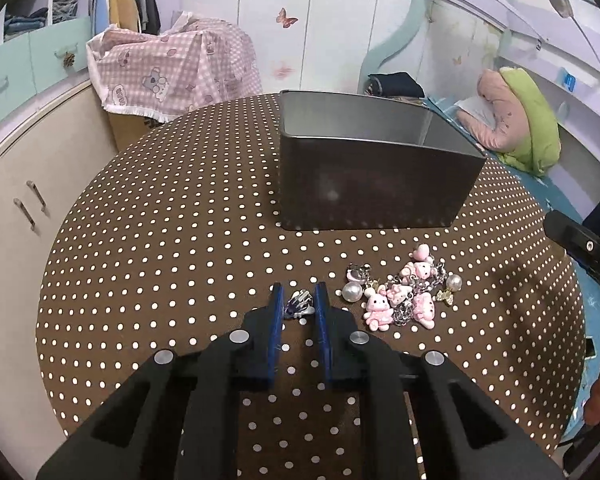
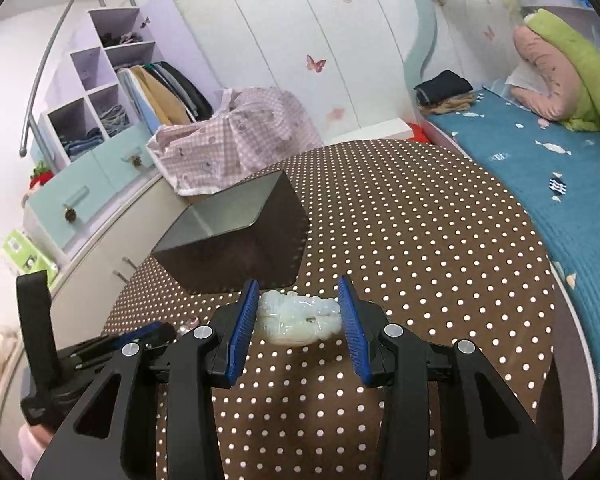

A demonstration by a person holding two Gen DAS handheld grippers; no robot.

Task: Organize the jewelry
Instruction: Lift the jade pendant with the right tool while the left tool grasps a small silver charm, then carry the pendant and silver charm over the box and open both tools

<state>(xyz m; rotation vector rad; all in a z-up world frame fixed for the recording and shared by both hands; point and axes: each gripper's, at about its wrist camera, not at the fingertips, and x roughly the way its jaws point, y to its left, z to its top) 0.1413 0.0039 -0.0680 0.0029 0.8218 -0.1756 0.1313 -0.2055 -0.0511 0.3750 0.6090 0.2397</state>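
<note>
A dark metal box [image 1: 374, 160] stands open on the brown polka-dot table [image 1: 180, 240]. It also shows in the right wrist view [image 2: 236, 240]. My left gripper [image 1: 299, 304] has its blue pads on either side of a small silver and purple ring [image 1: 299, 305], touching it. A pink bunny-charm bracelet with pearls [image 1: 402, 292] lies just to its right. My right gripper [image 2: 300, 310] holds a pale white jade carving [image 2: 298, 316] between its pads, low over the table in front of the box.
A bed with a blue cover [image 2: 560, 168] runs along the right. A pink checked cloth [image 1: 172, 68] covers a box behind the table. Cream cabinets [image 1: 20, 184] stand at the left. The left gripper's body [image 2: 80, 356] shows at the right wrist view's left.
</note>
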